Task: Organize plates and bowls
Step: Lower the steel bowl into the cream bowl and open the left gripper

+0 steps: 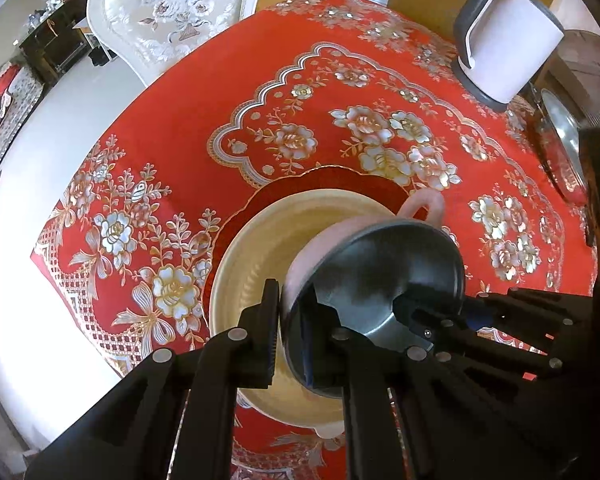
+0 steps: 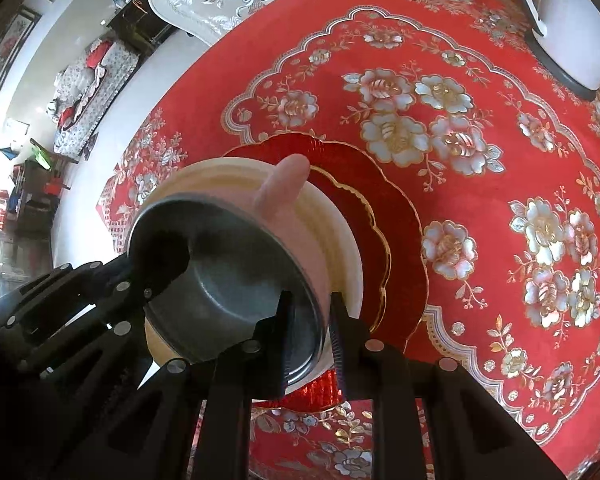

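Each hand-held gripper you hold is clamped on the rim of the pink bowl (image 1: 380, 276).

Your left hand-held gripper (image 1: 296, 320) pinches its near rim, your right hand-held gripper (image 2: 310, 324) the opposite rim. The pink bowl, steel-lined with a loop handle, sits tilted in the cream bowl (image 1: 256, 248), which rests on a red plate (image 2: 396, 240) on the bench (image 1: 204, 92). A white kettle (image 1: 508, 40) stands well beyond the plate.

The left gripper (image 1: 298, 320) and right gripper (image 2: 310, 330) meet from opposite sides, each with its 2 black fingers closed over the rim of the same pink, steel-lined bowl (image 1: 374, 276), 1 finger inside, 1 outside.
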A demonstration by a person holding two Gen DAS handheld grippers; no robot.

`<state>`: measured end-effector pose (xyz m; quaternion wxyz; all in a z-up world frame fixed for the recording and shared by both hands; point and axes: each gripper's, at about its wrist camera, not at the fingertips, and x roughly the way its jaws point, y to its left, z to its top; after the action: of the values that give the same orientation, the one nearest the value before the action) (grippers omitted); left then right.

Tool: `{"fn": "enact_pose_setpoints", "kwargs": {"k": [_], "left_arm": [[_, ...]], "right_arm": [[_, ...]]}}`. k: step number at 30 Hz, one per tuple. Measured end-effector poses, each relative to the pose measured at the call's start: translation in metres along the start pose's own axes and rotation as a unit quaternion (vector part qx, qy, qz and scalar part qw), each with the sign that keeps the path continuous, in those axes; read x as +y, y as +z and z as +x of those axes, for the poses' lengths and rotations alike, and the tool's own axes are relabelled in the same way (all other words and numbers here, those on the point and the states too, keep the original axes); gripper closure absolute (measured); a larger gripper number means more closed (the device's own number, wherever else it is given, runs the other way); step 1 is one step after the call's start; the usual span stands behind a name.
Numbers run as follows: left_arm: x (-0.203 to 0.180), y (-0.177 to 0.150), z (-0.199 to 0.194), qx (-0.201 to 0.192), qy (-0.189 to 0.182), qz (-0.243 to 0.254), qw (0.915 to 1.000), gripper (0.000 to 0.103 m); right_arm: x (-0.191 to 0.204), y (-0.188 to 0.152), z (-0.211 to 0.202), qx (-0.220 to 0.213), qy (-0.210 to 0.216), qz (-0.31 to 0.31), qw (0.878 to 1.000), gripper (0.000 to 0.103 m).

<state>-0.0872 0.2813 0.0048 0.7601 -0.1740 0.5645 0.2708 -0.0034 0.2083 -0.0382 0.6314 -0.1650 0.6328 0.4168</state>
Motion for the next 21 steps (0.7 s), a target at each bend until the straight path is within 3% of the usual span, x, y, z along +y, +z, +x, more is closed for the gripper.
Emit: {"fn": "enact_pose_setpoints", "kwargs": {"k": [7,15,17,18,20,21], "left_arm": [[0.002,0.003,-0.011,-0.020,0.005,0.000,0.9998,0.095],[0.001,0.004,-0.027,-0.042,0.005,0.000,0.9991,0.094],[0.002,0.002,-0.029,-0.043,0.001,-0.003,0.9991,0.094],[0.002,0.000,-0.030,-0.043,0.000,-0.005,0.9991,0.091],[0.000,-0.004,-0.033,-0.046,0.001,-0.005,0.9989,0.067],[-0.002,-0.007,-0.035,-0.052,0.000,-0.004,0.9987,0.059]], "right_arm": [[-0.003,-0.002,-0.009,-0.005,0.013,0.007,1.000,0.073],[-0.003,-0.007,-0.028,-0.023,0.015,0.004,1.000,0.073],[-0.004,-0.010,-0.034,-0.030,0.016,0.007,0.999,0.068],[-0.006,-0.013,-0.038,-0.037,0.015,0.010,0.999,0.065],[-0.008,-0.020,-0.048,-0.055,0.012,0.016,0.998,0.058],[-0.009,-0.022,-0.052,-0.064,0.009,0.019,0.998,0.054]]}}
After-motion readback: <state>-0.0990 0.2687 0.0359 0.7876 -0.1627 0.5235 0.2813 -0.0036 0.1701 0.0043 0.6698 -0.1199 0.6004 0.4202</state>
